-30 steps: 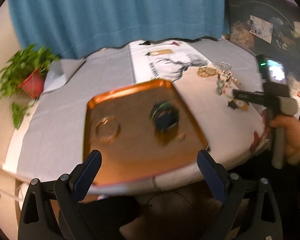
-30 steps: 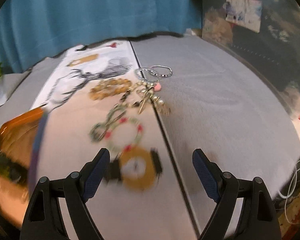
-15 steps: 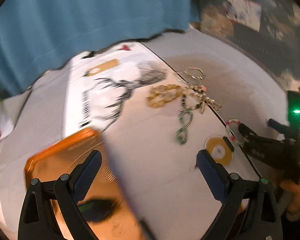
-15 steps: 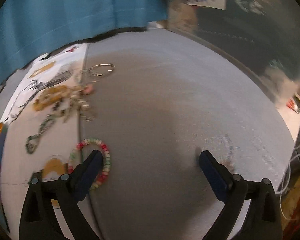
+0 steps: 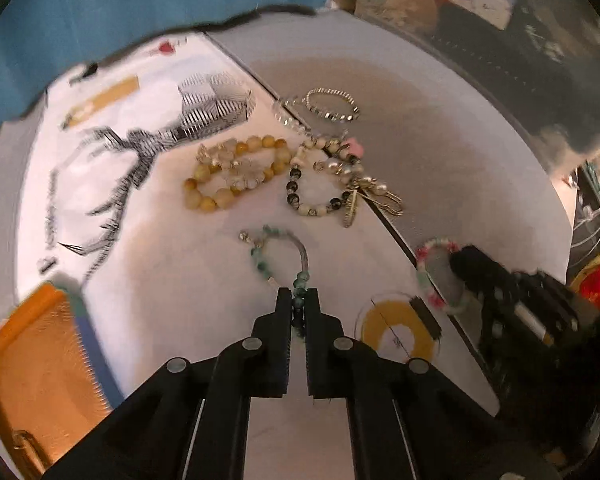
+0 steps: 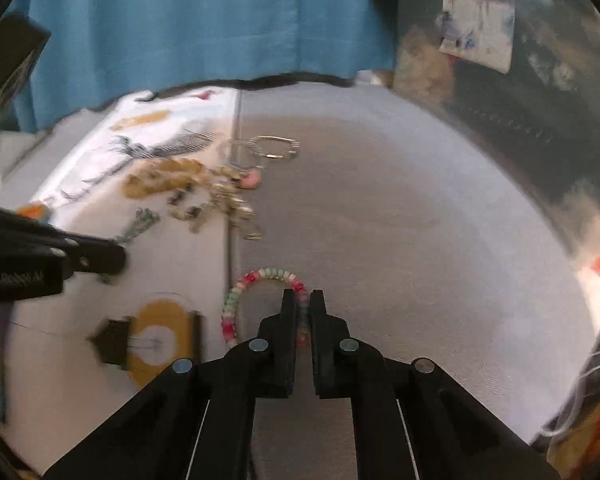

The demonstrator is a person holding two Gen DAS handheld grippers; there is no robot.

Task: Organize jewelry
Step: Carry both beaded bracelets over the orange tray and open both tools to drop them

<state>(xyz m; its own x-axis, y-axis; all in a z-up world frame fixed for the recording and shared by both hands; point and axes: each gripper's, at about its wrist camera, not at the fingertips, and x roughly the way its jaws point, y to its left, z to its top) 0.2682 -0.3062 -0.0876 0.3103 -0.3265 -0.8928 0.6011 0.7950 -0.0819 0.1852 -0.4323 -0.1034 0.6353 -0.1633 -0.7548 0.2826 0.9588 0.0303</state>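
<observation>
Grey cloth-covered table [image 5: 440, 128] before a blue curtain [image 6: 180, 20], with loose bracelets heaped at centre frame: the left gripper [image 5: 298, 300] is clenched on a green beaded bracelet [image 5: 278, 256] at lower centre, and the right gripper [image 6: 304, 304] is clenched on a pink-and-mint beaded bracelet [image 6: 260, 292]. Step in hand, by judgement, is pick-up. Next, each piece must be lifted clear of the amber beaded bracelet [image 5: 236, 176] and carried to the orange rectangular tray [image 5: 32, 368] at lower left; open cloth lies right, table edge close below.

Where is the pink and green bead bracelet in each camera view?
Left wrist: bead bracelet low right, pinched by the right gripper.
Right wrist: bead bracelet low centre, between the right gripper's fingertips.
Shared landmark: yellow disc beside it.
</observation>
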